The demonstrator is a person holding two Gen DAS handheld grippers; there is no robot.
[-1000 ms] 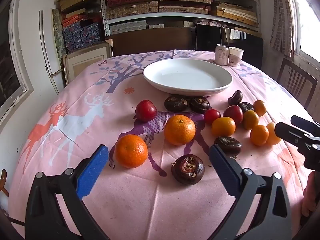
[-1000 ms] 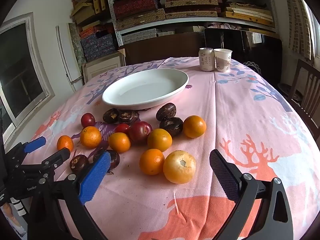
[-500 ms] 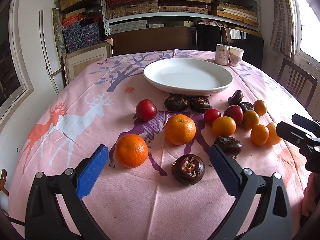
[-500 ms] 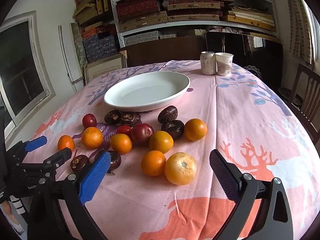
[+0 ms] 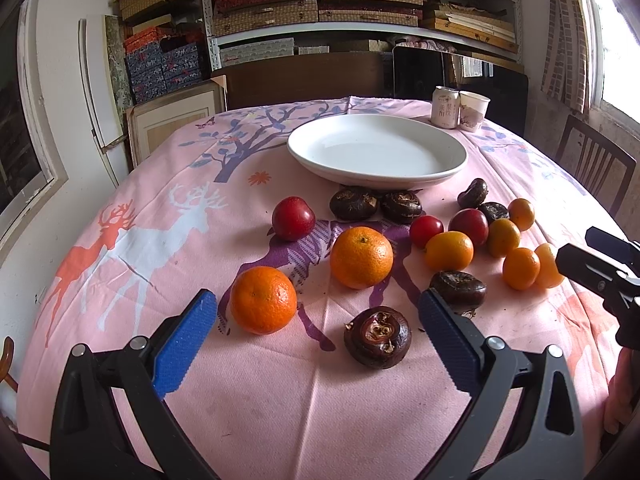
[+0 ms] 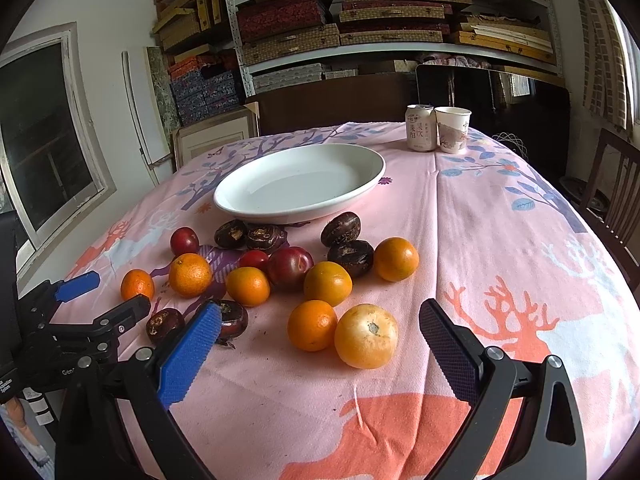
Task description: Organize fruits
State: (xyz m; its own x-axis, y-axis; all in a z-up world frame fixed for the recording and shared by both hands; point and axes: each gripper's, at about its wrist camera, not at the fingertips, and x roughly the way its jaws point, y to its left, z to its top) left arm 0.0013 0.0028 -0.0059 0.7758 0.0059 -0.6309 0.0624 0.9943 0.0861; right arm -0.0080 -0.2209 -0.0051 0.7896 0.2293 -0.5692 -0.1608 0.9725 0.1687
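Oranges, red plums and dark water chestnuts lie loose on the pink tablecloth in front of an empty white plate (image 5: 376,152), which also shows in the right wrist view (image 6: 300,182). My left gripper (image 5: 318,340) is open and empty, low over the cloth, with an orange (image 5: 263,300) and a dark chestnut (image 5: 378,343) between its blue pads. My right gripper (image 6: 320,350) is open and empty, with a yellowish orange (image 6: 366,336) and a small orange (image 6: 312,325) between its fingers. A larger orange (image 5: 361,257) sits further in.
A drink can (image 6: 420,127) and a paper cup (image 6: 452,130) stand at the table's far edge. A wooden chair (image 6: 616,200) stands on the right. Shelves with boxes fill the wall behind. The right gripper shows at the right edge of the left wrist view (image 5: 600,264).
The right gripper has crept forward toward the fruit, so the pile looks a little nearer. The left gripper has barely moved. No fruit has shifted.
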